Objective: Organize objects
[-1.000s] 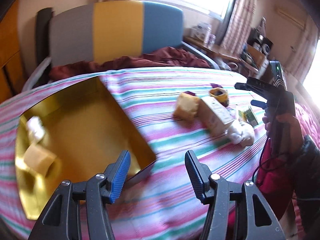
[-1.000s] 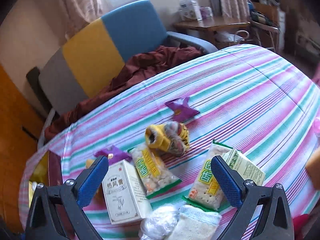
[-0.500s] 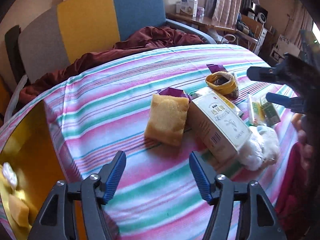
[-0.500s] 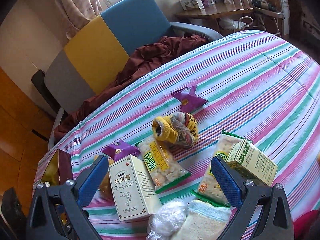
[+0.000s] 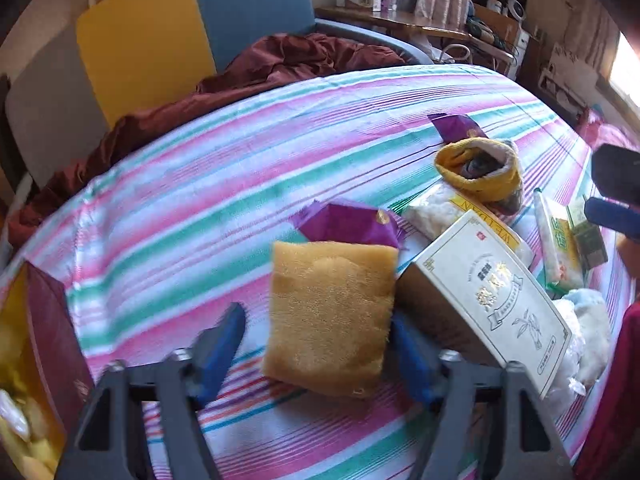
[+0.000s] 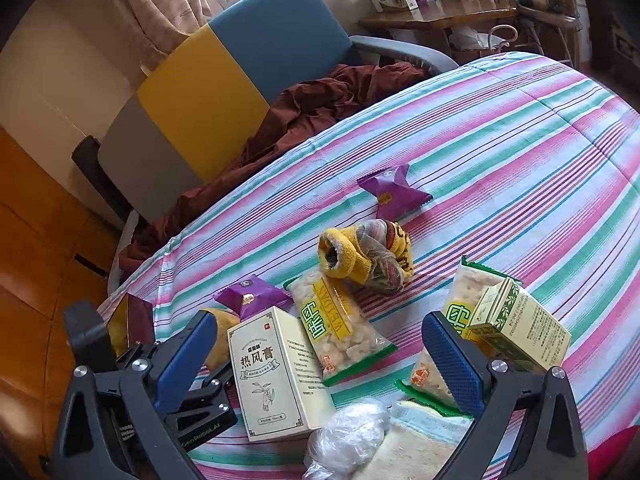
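Observation:
A yellow sponge (image 5: 330,312) lies on the striped tablecloth (image 5: 200,208). My left gripper (image 5: 316,354) is open with one finger on each side of the sponge, not closed on it. A white medicine box (image 5: 492,300) leans against the sponge's right side; it also shows in the right wrist view (image 6: 276,372). My right gripper (image 6: 316,364) is open and empty above the box and a snack packet (image 6: 340,324). The left gripper's body (image 6: 160,380) shows at lower left there. A gold-lined box (image 5: 28,380) with items inside sits at the far left.
Two purple candy wrappers (image 6: 392,194) (image 6: 252,296), a yellow sock bundle (image 6: 368,256), a cracker packet (image 6: 460,312), a green-and-cream carton (image 6: 520,324), a plastic wad (image 6: 348,436) and a folded cloth (image 6: 420,444) lie on the table. A colour-block chair (image 6: 224,80) with maroon fabric stands behind.
My left gripper swung right, away from the gold box, and moved in until its fingers flank the sponge. My right gripper drew slightly closer to the items.

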Demonstrator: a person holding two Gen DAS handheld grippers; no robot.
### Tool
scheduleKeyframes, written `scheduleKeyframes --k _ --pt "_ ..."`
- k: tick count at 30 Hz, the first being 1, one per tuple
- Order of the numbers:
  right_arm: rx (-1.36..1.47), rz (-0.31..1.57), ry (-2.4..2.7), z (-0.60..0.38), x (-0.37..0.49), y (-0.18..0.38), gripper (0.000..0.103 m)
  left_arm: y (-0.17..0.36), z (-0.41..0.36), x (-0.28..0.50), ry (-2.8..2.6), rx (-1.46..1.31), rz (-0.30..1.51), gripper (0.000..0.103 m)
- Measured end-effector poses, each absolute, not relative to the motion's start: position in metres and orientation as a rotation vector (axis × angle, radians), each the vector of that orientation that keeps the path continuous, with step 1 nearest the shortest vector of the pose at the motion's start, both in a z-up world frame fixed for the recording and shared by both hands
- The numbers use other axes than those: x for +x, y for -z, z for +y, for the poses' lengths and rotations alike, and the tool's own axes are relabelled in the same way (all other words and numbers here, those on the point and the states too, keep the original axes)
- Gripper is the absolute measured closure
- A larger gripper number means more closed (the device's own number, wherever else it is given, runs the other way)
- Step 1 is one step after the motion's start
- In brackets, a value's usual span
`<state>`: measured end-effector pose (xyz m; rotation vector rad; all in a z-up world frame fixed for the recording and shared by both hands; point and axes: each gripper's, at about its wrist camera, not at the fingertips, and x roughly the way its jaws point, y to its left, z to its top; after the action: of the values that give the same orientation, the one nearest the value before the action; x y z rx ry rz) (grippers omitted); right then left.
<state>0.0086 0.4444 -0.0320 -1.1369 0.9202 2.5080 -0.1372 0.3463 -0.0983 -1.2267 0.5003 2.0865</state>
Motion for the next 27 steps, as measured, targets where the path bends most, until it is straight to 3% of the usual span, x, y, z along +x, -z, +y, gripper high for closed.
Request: scheduleKeyframes --k 6,11,17,24,25,27 --pt "-1.178 0.812 -2.543 0.433 0.001 0.03 0.0 0.094 0.318 -0.106 -2.097 -1.203 0.375 0.051" --pt "-1.245 0.735 -2.569 0.421 -0.006 0.034 0.0 0.093 0.293 -0.052 -2.106 -1.145 0.416 0.05" --pt "-1.36 0.643 -2.658 0.393 -0.014 0.039 0.018 0.092 0.263 -0.014 -2.089 -1.119 0.413 0.05" --pt "-1.521 0.447 -2.638 0.364 -0.028 0.06 0.021 0.095 0.243 -0.005 -2.104 -1.114 0.334 0.05" --pt "-1.537 0.439 -2.632 0.362 -0.03 0.063 0.023 0.095 0.243 -0.005 -2.103 -1.11 0.337 0.05" --pt "-1.577 0.377 -2.608 0.357 -0.035 0.071 0.049 0.096 0.241 -0.005 -2.105 -1.094 0.324 0.05"
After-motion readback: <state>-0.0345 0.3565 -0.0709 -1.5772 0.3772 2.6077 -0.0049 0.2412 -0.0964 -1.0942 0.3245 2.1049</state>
